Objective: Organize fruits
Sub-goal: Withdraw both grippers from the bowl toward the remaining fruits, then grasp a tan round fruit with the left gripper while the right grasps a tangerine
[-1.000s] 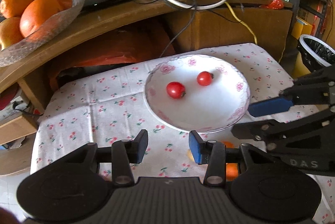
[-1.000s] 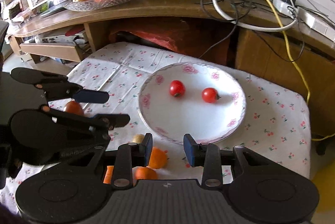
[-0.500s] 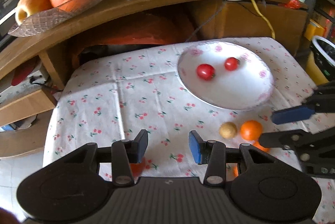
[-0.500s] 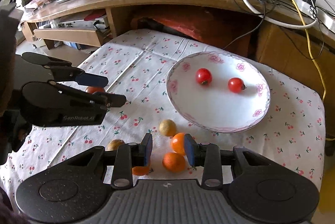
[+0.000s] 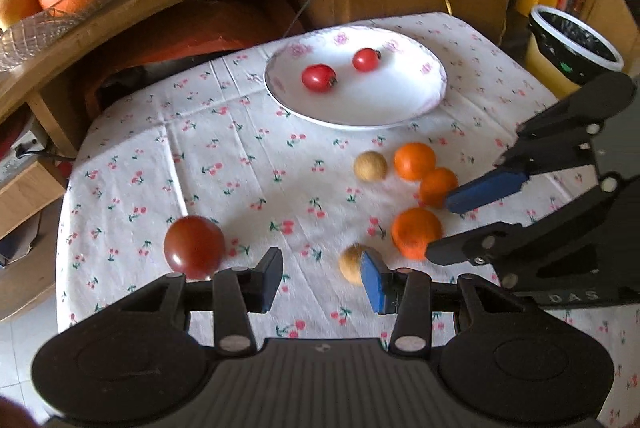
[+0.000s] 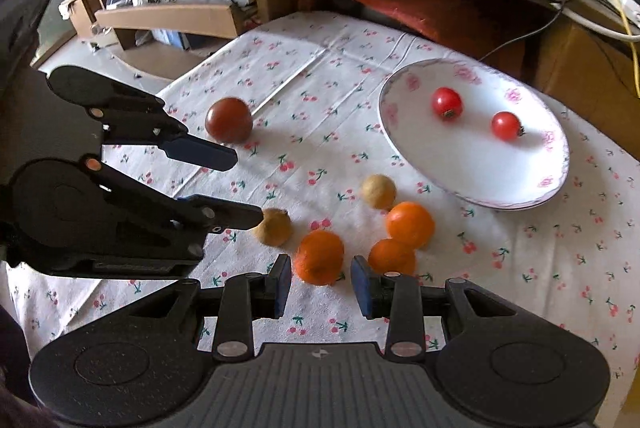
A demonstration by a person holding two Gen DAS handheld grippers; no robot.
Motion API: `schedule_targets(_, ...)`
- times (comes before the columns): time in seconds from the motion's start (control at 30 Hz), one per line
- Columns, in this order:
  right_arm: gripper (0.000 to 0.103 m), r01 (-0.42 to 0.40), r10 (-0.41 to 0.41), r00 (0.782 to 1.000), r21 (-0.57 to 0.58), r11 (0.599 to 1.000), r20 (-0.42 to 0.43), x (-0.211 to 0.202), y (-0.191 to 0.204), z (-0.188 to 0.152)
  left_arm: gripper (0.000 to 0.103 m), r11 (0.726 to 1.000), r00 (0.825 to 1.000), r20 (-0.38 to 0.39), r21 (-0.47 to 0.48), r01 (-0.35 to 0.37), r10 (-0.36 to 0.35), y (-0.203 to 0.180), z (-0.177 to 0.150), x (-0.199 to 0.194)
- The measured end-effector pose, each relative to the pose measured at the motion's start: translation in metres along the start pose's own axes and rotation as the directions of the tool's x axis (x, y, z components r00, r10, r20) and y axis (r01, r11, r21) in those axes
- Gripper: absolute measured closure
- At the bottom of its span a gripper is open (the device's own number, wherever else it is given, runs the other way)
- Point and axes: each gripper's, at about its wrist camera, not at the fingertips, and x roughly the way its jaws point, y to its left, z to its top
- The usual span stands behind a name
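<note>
We hold both tongs, left tongs (image 5: 322,278) and right tongs (image 6: 321,282), wide and empty; next we close on the nearest orange (image 6: 319,257) for the plate (image 6: 558,172).

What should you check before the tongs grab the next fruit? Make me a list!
1. Left tongs open and holding nothing: ok.
2. Right tongs open and holding nothing: ok.
3. Plate has room: ok, only two small tomatoes lie in it.
4. Big tomato free to grab: ok, it lies alone on the tablecloth.
5. Nearest orange lined up with the right tongs: ok, just ahead of the gap.
6. Oranges apart from each other: not ok, the other two touch.
</note>
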Motion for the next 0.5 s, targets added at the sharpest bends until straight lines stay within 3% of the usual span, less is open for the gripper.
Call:
schedule_targets(0.27, 0.073, -0.009, 0.009, 1.000, 0.011, 1.000, -0.030, 0.017, 0.000, 0.001, 0.053, 0.999, 0.999, -0.027, 0.033, 0.031, -0.030, -0.001, -0.009, 0.002)
schedule_targets(0.5, 0.079, -0.016, 0.017, 0.999, 0.042, 0.999, -0.043, 0.018, -0.004, -0.003, 0.052, 0.997, 0.997, -0.036, 0.046, 0.063, -0.062, -0.007, -0.008, 0.008)
